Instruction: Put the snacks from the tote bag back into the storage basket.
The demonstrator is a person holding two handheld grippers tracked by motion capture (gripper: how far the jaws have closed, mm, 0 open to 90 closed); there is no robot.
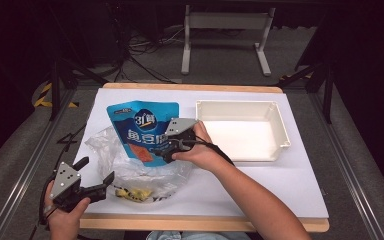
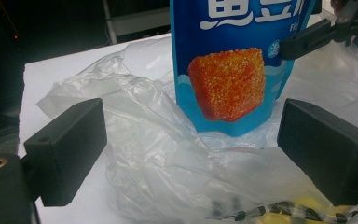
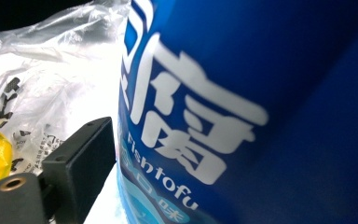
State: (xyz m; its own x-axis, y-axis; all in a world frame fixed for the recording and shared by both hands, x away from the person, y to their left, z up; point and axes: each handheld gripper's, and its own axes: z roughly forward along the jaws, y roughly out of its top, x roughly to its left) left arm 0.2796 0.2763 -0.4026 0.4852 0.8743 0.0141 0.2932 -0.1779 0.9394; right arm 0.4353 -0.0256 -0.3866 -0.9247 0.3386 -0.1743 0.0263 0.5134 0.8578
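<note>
A blue fish tofu pouch (image 1: pixel 142 125) stands tilted over a crumpled clear plastic bag (image 1: pixel 130 170) left of the table's middle. My right gripper (image 1: pixel 162 148) is shut on the pouch's right edge. In the right gripper view the pouch (image 3: pixel 261 93) presses against one black finger (image 3: pixel 79 158) and hides the other. My left gripper (image 1: pixel 96 171) is open at the front left, just off the bag's edge. In the left gripper view the bag (image 2: pixel 158 154) and the pouch (image 2: pixel 228 70) lie ahead of its spread jaws, with nothing held between them.
An empty white tray (image 1: pixel 240 103) sits at the back right of the white-covered table (image 1: pixel 280 180). Something yellow (image 1: pixel 135 192) lies inside the bag near the front edge. A metal stand's legs (image 1: pixel 225 45) stand on the floor beyond the table.
</note>
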